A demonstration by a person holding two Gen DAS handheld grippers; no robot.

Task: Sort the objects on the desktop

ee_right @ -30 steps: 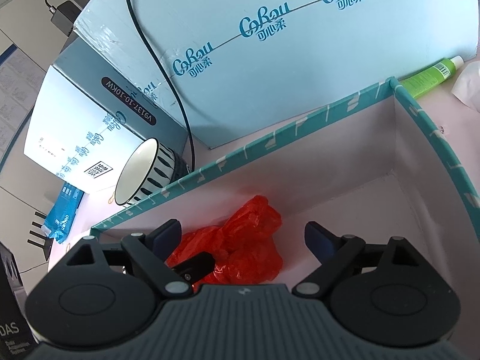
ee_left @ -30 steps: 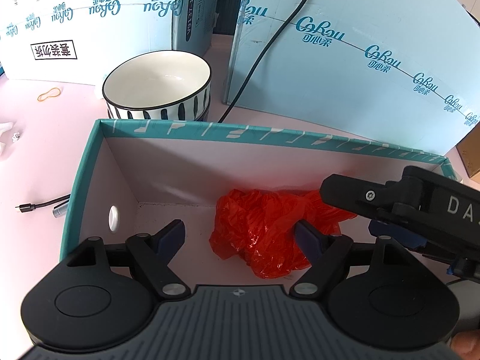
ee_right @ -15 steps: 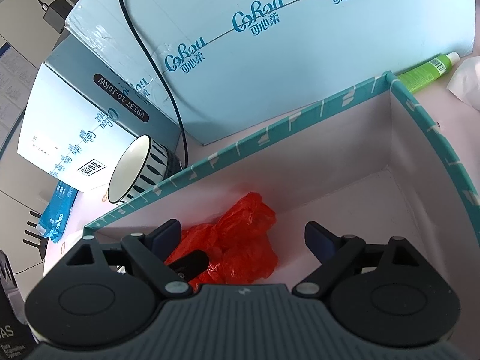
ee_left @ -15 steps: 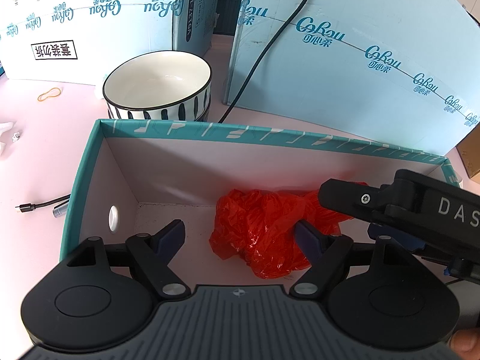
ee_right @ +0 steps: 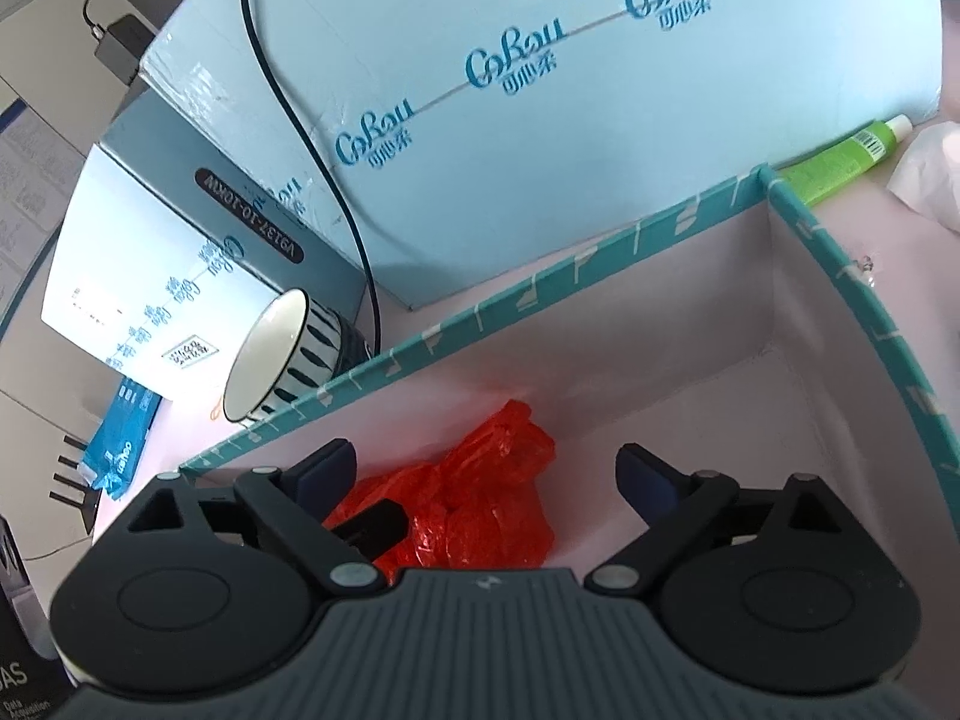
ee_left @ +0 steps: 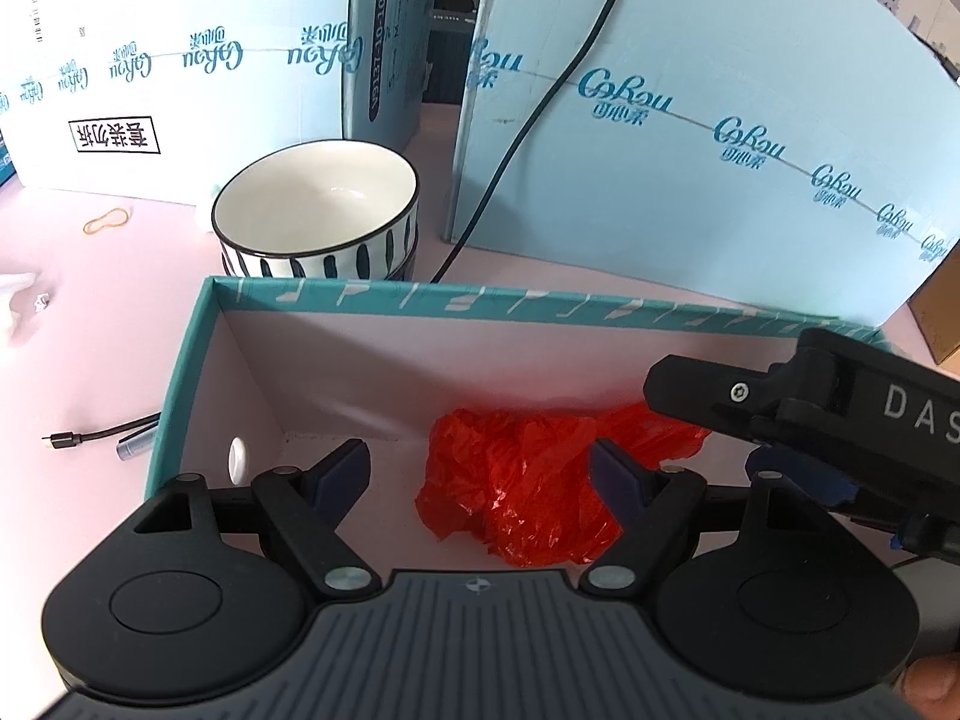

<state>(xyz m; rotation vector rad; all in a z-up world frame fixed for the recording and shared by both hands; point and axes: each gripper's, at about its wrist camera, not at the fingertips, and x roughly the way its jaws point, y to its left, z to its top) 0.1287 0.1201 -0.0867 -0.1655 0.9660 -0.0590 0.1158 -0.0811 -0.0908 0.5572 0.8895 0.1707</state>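
Note:
A crumpled red plastic bag (ee_left: 528, 480) lies on the floor of the teal-rimmed open box (ee_left: 420, 294), near its middle. My left gripper (ee_left: 480, 468) hovers open over the box's near side, with the bag just past its right finger. In the left wrist view the right gripper's black body (ee_left: 810, 408) reaches in from the right, above the bag. My right gripper (ee_right: 486, 474) is also open over the box (ee_right: 540, 294), the red bag (ee_right: 480, 510) lying loose between and below its fingers.
A striped bowl (ee_left: 315, 210) stands behind the box, with tall blue cartons (ee_left: 690, 120) and a black cable (ee_left: 540, 114) beyond. A cable end (ee_left: 90, 437) and rubber band (ee_left: 107, 220) lie left. A green tube (ee_right: 840, 159) and white tissue (ee_right: 927, 174) lie right.
The right gripper has risen and drawn back slightly from the bag, staying open. The left gripper and the bag have hardly moved.

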